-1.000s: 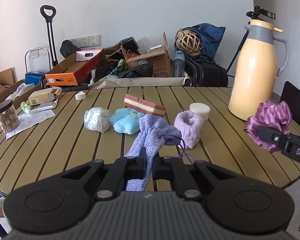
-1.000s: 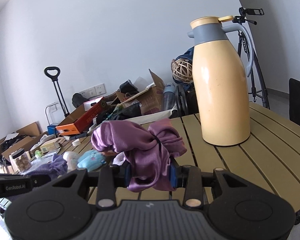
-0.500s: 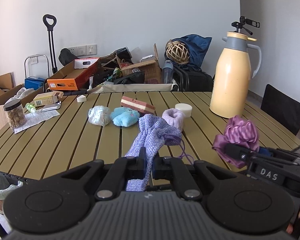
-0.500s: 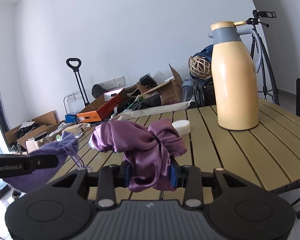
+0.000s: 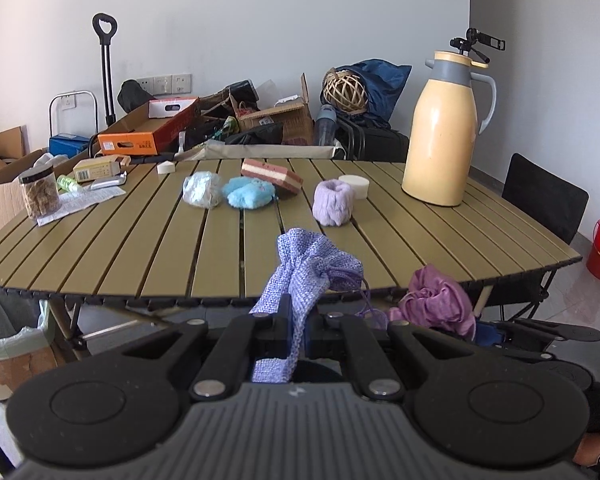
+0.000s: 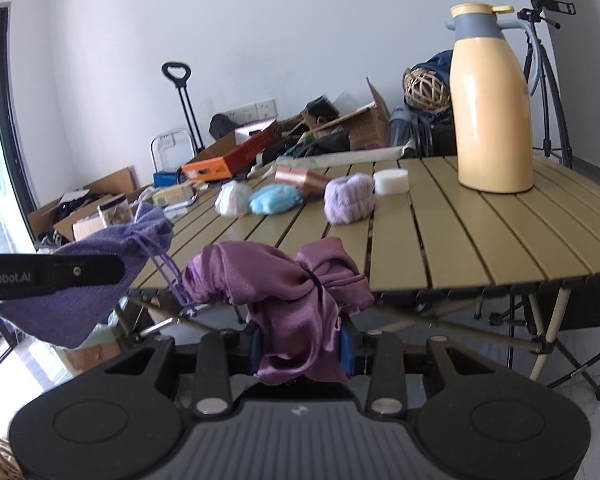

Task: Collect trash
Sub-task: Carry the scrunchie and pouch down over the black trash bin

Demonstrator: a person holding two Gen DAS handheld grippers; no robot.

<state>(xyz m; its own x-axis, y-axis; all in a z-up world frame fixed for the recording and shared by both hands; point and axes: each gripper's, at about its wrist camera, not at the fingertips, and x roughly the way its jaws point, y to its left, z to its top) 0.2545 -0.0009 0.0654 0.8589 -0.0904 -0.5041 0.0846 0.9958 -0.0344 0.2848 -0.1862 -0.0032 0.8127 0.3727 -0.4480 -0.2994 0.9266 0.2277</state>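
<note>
Both loads have come back off the tabletop (image 5: 228,256): the left hand-held gripper (image 5: 297,330) pinches a woven pouch (image 5: 308,268), and the right hand-held gripper (image 6: 300,350) pinches a purple satin cloth (image 6: 284,280). Both now hang past the near edge, probably bound for the lined bin (image 5: 10,344) on the floor.

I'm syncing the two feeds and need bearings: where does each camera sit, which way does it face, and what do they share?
Left wrist: on the left gripper, shut on the lavender pouch, looking past the table edge towards the cluttered wall; the right gripper shows low right.
Right wrist: on the right gripper, shut on the purple satin cloth, facing the same way; the left gripper's finger crosses at left.
Shared: both cloths, yellow thermos, fuzzy lilac roll.
</note>
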